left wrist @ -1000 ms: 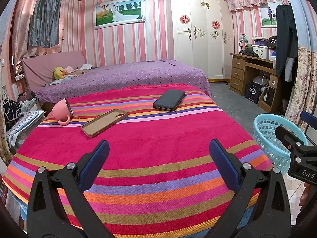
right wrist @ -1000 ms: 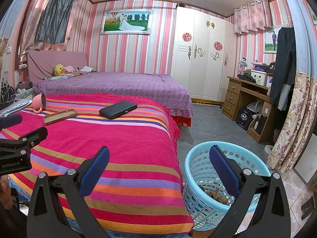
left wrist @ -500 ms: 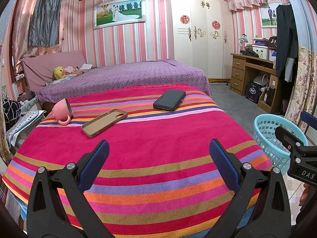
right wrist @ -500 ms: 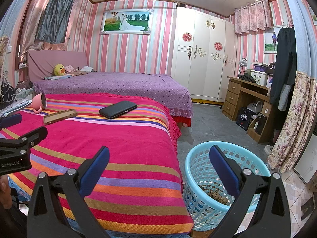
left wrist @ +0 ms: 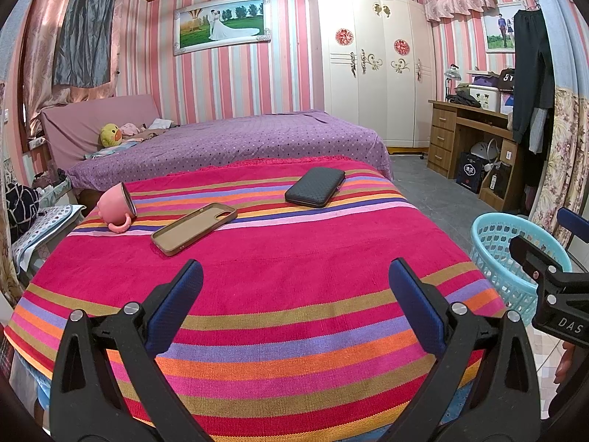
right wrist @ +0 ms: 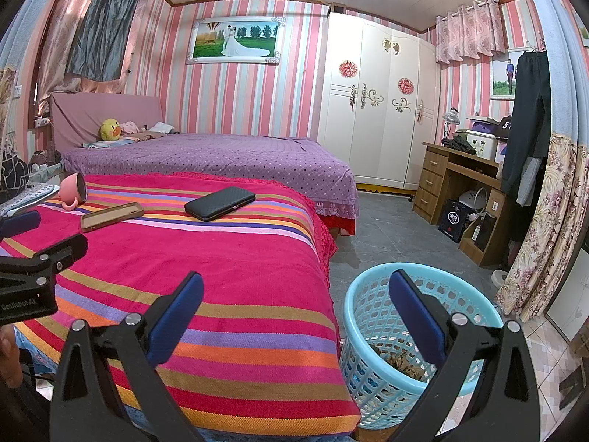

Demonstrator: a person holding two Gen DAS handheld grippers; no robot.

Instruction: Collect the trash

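Striped cloth [left wrist: 279, 269] on the table looks as it did a second ago — nothing has shifted. Both grippers stay spread wide, gripping nothing: the left gripper [left wrist: 294, 294] over the cloth, the right gripper [right wrist: 296, 300] between cloth edge and blue basket [right wrist: 371, 294]. Only the right wrist view looks into the basket, where brownish trash [right wrist: 399, 362] lies at the bottom. Pink cup [left wrist: 117, 208], phone case [left wrist: 194, 227] and black wallet [left wrist: 315, 186] lie apart. Lettering reads "DAS" and "GenRobot.AI".
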